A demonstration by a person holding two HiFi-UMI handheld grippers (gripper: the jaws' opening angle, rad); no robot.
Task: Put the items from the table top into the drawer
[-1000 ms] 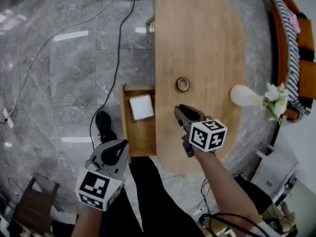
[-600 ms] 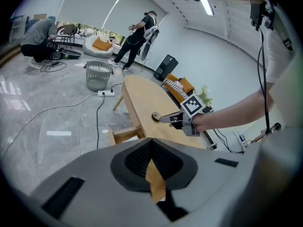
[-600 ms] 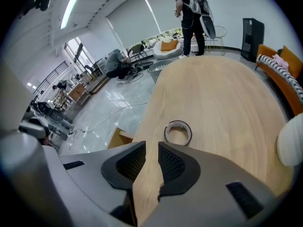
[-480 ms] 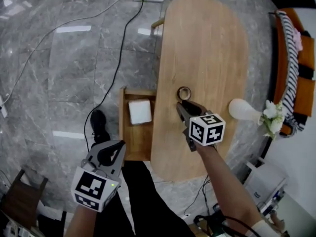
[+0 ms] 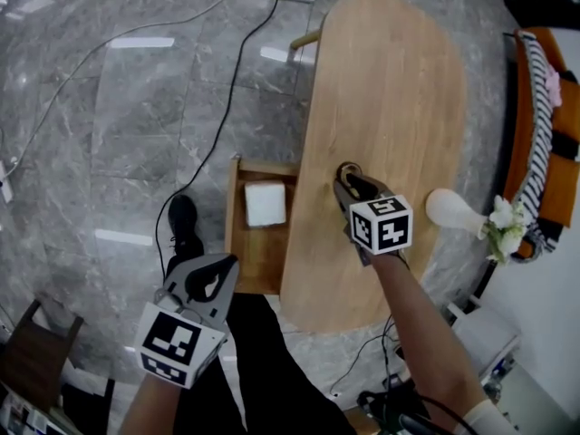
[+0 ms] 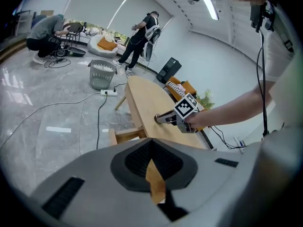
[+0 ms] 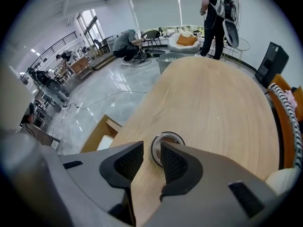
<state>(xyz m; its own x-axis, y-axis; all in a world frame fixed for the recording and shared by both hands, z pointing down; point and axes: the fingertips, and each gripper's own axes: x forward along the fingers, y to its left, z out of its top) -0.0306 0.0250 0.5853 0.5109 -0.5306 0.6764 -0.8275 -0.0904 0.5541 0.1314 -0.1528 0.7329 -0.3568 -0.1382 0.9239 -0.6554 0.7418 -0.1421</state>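
Over by the person's knee, the left gripper (image 5: 213,275) has hardly stirred in the last second. Its jaws are together with nothing in them, and it hangs just short of the open light-wood drawer (image 5: 237,243). A flat white square block (image 5: 265,204) already lies in the far end of that drawer, so one item looks to be stowed.

The change is further right, on the long oval pale-wood bench (image 5: 399,89). A second ago the right gripper (image 7: 150,151) hovered well short of the small dark ring with a silvery rim (image 7: 171,136). It has since travelled up the bench, dropped and rolled its wrist, and now points steeply down at the ring. Its jaws are opening as it arrives. They stand moderately apart and hold nothing. The near edge of the ring shows in the gap between the tips, but the pads are not pressing on it. The ring lies flat on the bench, near the drawer side.

I take this as the reach for the next item, with the pinch not yet made. At the far right edge a white bulb-shaped vase with pale flowers (image 5: 453,208) stands untouched.
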